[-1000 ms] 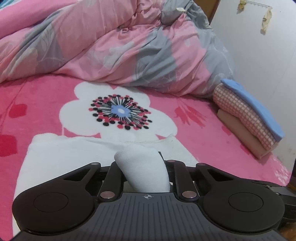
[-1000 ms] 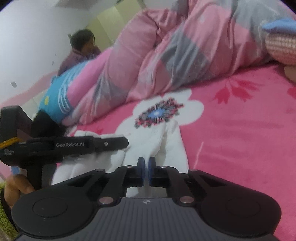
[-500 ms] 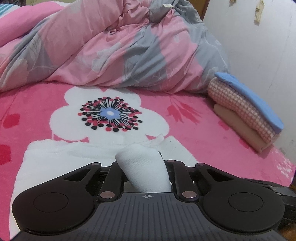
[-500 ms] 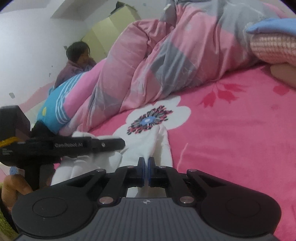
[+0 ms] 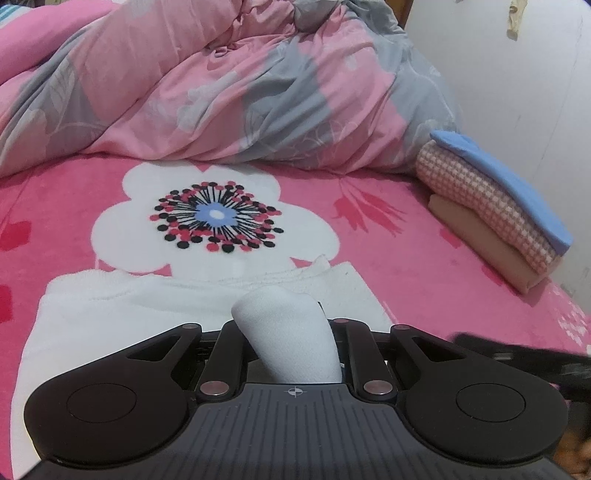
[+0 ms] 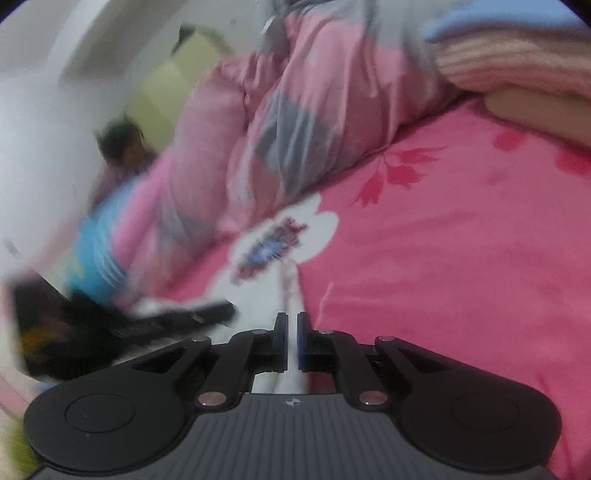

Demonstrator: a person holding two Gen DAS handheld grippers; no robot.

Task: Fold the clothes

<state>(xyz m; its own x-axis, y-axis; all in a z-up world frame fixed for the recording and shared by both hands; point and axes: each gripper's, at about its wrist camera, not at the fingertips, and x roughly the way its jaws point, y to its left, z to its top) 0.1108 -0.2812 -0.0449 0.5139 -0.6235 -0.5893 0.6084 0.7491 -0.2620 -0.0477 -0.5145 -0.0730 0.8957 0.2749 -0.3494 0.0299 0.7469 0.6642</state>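
white garment (image 5: 155, 314) flat on pink bed, near edge bunched up.

We look low and close across the bed (image 5: 424, 258) from both wrists; both views share its white flower print (image 6: 314, 229) and the quilt (image 5: 258, 92).

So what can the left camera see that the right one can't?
Only the left view shows tape scraps on the wall. Only the right view shows a person beyond the duvet, a wardrobe, and the left tool from outside. Both share the white garment, the duvet, the folded stack and the flower print.
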